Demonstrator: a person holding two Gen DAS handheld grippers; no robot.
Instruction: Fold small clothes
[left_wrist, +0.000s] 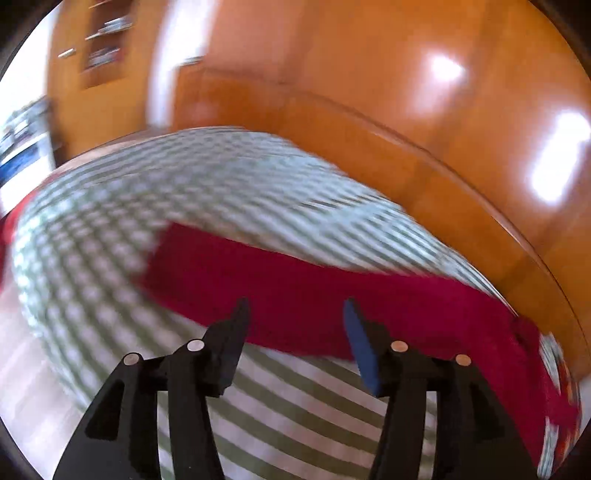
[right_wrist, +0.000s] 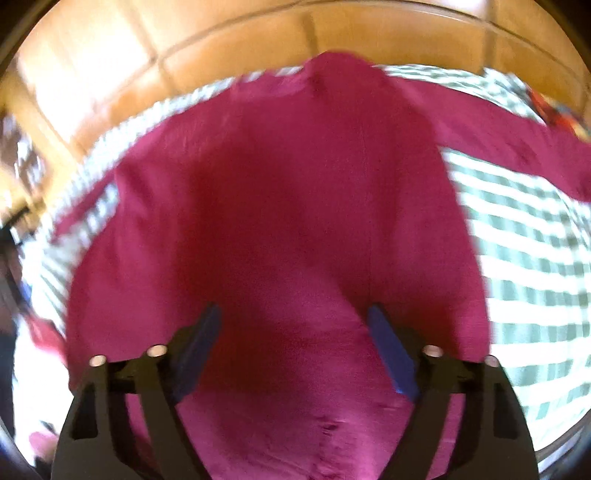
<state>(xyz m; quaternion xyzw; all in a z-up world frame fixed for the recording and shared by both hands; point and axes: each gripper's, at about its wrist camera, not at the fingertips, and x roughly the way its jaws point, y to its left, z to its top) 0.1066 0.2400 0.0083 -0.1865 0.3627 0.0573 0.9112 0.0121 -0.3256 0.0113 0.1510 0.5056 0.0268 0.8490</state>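
The left gripper (left_wrist: 295, 310) hangs with its jaws spread wide and nothing between them, aimed down at a long magenta sleeve (left_wrist: 295, 295) of the garment. In this left wrist view the sleeve lies as a band across the green-and-white checked cloth (left_wrist: 110, 236), its long axis running from the upper left down to the lower right, where it bunches near the cloth's edge beside the wooden panelling (left_wrist: 406, 92). The frame is smeared by motion, so the sleeve's cuff end cannot be made out.

In the right wrist view, the right gripper (right_wrist: 295, 317) is likewise wide apart and empty, poised above the body of the magenta garment (right_wrist: 277, 203), which lies spread flat on the checked cloth (right_wrist: 524, 258). The body's long axis runs away from the camera, toward the wooden wall, with a sleeve branching off to the upper right. A narrower part reaches the far edge, possibly the neck, though blur leaves that uncertain.

The risks, as I judge them: the fabric looks soft and thin, so a pinch taken in haste could gather the checked cloth along with it, or catch only one layer and leave the fold skewed. With both grippers blurred, a grasp could also land off the sleeve's edge.
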